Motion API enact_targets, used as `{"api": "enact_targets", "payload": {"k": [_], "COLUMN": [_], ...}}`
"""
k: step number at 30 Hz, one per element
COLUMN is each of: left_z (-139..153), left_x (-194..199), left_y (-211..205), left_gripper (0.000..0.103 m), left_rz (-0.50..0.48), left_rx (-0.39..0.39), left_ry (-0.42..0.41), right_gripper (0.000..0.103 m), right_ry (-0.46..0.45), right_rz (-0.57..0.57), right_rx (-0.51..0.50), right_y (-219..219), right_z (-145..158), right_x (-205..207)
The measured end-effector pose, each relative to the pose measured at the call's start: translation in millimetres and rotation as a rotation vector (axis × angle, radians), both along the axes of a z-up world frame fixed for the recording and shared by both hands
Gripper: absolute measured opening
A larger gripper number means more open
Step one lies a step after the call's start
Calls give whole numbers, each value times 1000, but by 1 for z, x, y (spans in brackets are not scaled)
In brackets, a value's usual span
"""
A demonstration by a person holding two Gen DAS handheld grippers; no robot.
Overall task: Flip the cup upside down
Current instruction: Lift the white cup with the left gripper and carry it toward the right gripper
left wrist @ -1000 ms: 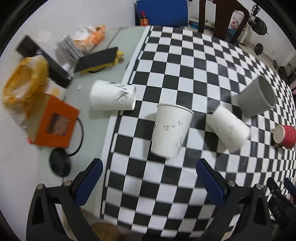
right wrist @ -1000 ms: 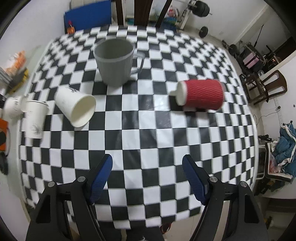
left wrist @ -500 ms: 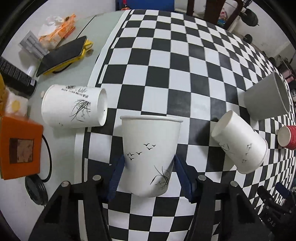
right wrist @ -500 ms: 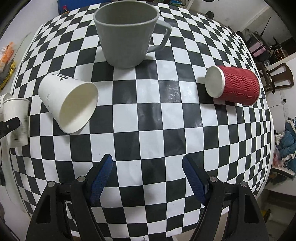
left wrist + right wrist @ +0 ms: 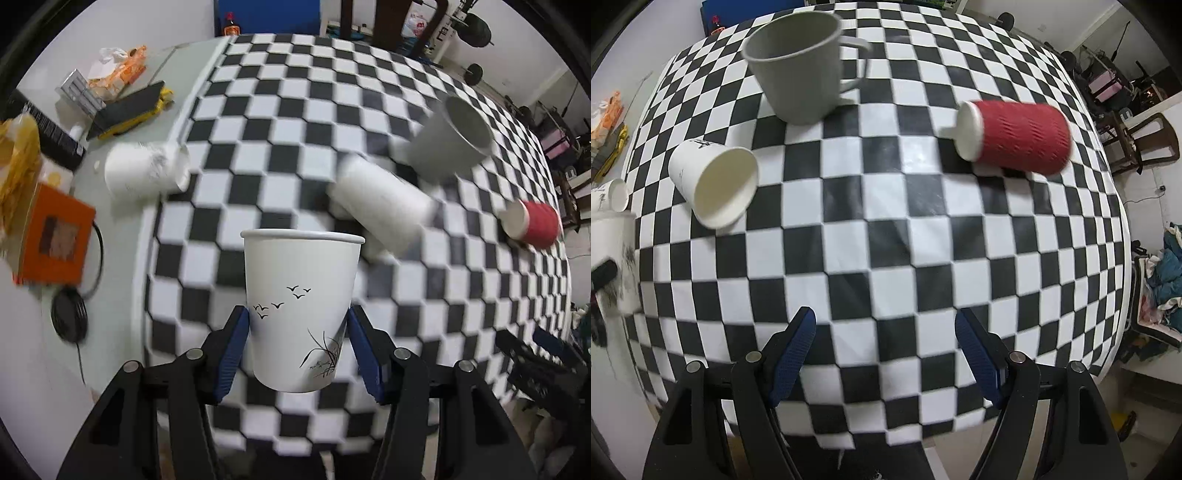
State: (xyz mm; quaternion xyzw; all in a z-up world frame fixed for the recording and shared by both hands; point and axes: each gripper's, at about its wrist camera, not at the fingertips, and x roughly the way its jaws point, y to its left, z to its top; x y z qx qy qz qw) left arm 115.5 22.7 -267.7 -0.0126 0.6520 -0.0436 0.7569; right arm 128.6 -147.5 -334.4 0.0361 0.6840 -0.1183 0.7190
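The white paper cup [image 5: 301, 314] is being held upright in the left claw [image 5: 298, 343], pinched low on its walls so it can presumably be inverted above the checkered worktop [image 5: 314, 110]. The right claw [image 5: 884, 350], at six o'clock, is being kept wide apart, empty.

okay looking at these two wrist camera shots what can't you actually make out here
- Left wrist view: whether anything is inside the held paper cup; the camera looks at its side, the rim hides the interior.
- Left wrist view: print on the two lying paper cups; motion blur smears it.
- Right wrist view: the left gripper and its cup; cut off by the left edge and blurred.
- Right wrist view: whether the grey mug holds anything; its wall hides the bottom.
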Motion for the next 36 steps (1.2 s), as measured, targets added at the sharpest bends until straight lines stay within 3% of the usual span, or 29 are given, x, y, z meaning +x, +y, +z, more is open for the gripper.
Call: {"api": "enact_targets", "payload": {"k": [5, 12, 20, 28, 29, 31, 34, 36], "left_z": [-3, -27, -60, -68, -68, -66, -55, -44], "left_x": [-35, -38, -31, -20, -19, -17, -16, -13], "left_y": [-60, -158, -195, -192, -191, -190, -184, -181], "left_gripper": [52, 52, 53, 58, 62, 89, 102, 103], "left_rz": [4, -57, -83, -46, -47, -45, -38, -33], "left_rx": [-77, -147, -120, -144, -139, -135, -141, -148], "left_ry": [64, 111, 169, 202, 195, 182, 150, 131], "right_gripper": [79, 79, 79, 79, 79, 79, 79, 79], "right_ry": [7, 23, 14, 8, 5, -2, -13, -22], "right_rz": [26, -15, -102, -117, -119, -123, -128, -126], "right_rx": [19, 9, -3, 5, 6, 5, 10, 11], "right_y": [-41, -113, -176, -198, -201, -202, -204, -204], "right_z": [6, -5, -10, -8, -9, -9, -4, 1], "right_x": [-29, -51, -61, -56, -58, -59, -58, -58]}}
